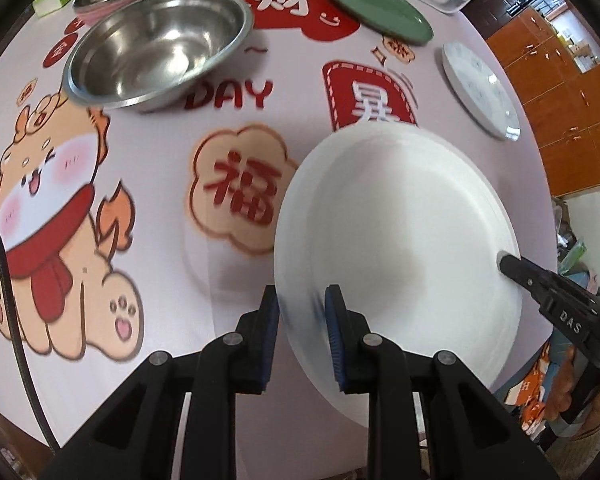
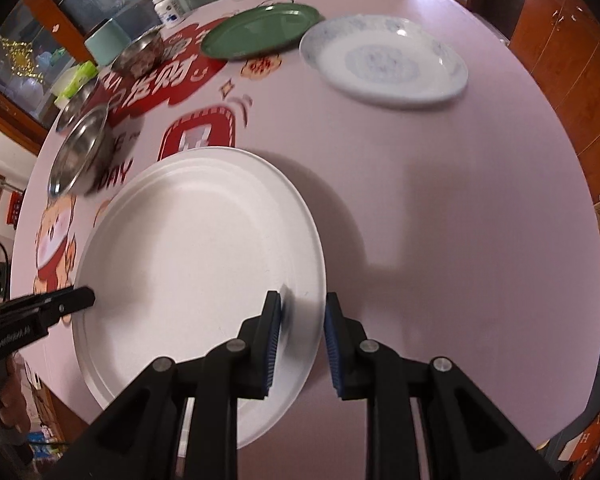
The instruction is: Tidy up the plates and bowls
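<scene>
Steel bowl (image 1: 156,32), green plate (image 1: 378,10), patterned plate (image 2: 384,60)

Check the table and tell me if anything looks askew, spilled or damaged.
Nothing is spilled or visibly broken. One oddity: the white plate sits at the table's near edge, apparently jutting past it, with the left gripper and right gripper each straddling its rim. The green plate and patterned plate lie flat.

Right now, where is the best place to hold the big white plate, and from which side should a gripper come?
Grip the white plate by its thin raised rim, coming in from the near table edge, one finger above and one below. It is wide and shallow, so only the rim fits between fingers. Both the left gripper and right gripper already straddle opposite sides of the rim.
</scene>
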A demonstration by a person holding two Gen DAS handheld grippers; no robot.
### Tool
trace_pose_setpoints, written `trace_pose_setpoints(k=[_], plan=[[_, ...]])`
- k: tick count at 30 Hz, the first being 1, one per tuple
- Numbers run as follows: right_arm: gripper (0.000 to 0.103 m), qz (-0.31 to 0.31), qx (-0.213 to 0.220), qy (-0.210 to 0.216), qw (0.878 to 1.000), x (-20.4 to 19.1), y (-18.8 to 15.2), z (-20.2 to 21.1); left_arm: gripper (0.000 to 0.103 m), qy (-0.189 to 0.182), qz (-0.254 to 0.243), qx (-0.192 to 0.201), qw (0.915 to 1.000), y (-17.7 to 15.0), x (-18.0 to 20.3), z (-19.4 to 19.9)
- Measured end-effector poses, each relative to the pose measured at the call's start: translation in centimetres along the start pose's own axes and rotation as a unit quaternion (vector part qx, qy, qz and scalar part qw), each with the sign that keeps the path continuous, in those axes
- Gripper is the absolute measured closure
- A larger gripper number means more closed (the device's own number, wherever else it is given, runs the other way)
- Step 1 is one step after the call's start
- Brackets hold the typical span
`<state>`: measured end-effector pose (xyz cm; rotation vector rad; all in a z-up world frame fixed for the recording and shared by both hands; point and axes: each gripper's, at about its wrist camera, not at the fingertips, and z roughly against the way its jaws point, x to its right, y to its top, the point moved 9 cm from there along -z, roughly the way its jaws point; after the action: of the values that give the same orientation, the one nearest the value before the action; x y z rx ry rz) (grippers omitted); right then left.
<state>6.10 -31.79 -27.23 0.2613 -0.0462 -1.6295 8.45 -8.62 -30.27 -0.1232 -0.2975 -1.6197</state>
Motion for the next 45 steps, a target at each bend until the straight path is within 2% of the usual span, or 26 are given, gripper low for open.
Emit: trace_pose_setpoints(k=[9, 16, 23, 25, 27, 28, 29, 35, 45], plan=[[0.081, -0.003, -0.024, -0.008, 1.0, 0.6, -3.4, -1.7, 0.082, 0.021, -0.012, -0.007, 0.9997, -3.7, -0.5, -1.8], [0.08, 0.002, -0.027, -0.021, 0.999, 0.5, -3.6, -2.1, 0.082, 0.027, -0.01, -0.003, 0.9996, -4.3, -1.0, -1.8], [0.074, 0.015, -0.028, -0.04, 0.999, 0.0, -3.6, -2.3, 0.082, 0.035, -0.014, 0.0, 0.9993, -4.0, -0.6, -2.0], [0.07, 0.019, -0.027, -0.041, 0.999, -0.3, -3.7, -2.4, 0.078, 0.035, -0.013, -0.002, 0.9993, -4.1, -0.6, -2.0], [0.063, 0.021, -0.027, -0.046, 0.998, -0.4, -3.8, -2.5, 0.065, 0.037, -0.012, -0.003, 0.9992, -4.2, -0.6, -2.0], [0.056, 0.02, -0.028, -0.051, 0.998, -0.3, -3.9, -2.5, 0.062, 0.04, -0.012, -0.001, 0.9991, -4.3, -0.6, -1.9], [0.054, 0.019, -0.028, -0.053, 0.998, -0.3, -4.0, -2.6, 0.058, 0.042, -0.012, 0.0, 0.9991, -4.3, -0.6, -1.9], [0.054, 0.007, -0.028, -0.056, 0.998, 0.3, -4.4, -2.1, 0.049, 0.05, -0.01, 0.011, 0.9986, -4.9, -1.0, -0.8], [0.054, 0.0, -0.011, -0.083, 0.996, 1.2, -4.2, 0.1, 0.043, 0.058, -0.021, 0.019, 0.9979, -4.9, -1.5, 1.6]])
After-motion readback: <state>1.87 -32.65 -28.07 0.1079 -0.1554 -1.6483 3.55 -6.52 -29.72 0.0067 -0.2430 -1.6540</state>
